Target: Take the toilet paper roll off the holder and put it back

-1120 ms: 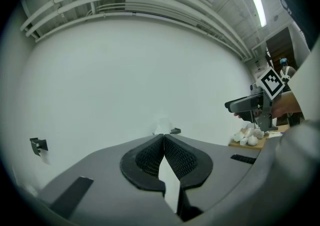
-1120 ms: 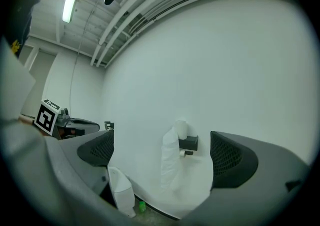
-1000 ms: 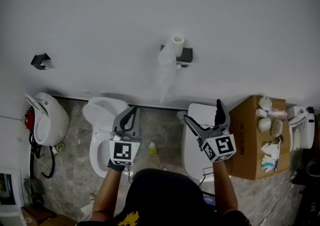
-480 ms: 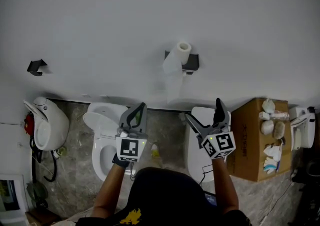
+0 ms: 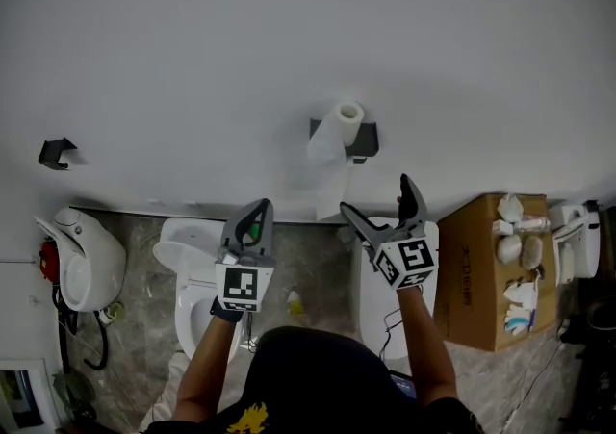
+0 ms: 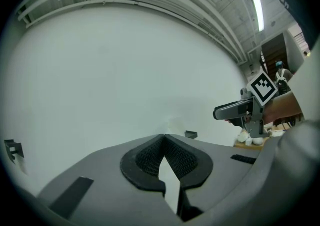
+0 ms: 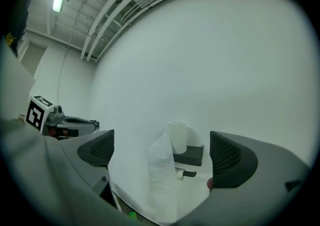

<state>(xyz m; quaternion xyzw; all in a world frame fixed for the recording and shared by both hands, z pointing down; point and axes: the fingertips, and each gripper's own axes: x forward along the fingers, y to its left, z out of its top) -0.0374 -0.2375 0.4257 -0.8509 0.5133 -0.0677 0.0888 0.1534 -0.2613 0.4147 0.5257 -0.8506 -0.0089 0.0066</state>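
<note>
Approach step: the roll (image 5: 346,120) sits on the wall holder (image 5: 363,140), tail hanging, well apart from both grippers. The right gripper (image 5: 375,199) is spread wide and empty, aimed at the roll; the left gripper (image 5: 254,217) is pinched closed on nothing. Next, the right likely must reach in and bracket the roll.

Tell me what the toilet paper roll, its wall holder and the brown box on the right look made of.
The toilet paper roll looks like soft matte white tissue; its loose tail hangs crumpled. The holder is dark and matte, plastic or coated metal, I can't tell which. The box looks like plain brown cardboard, dull-surfaced.
</note>
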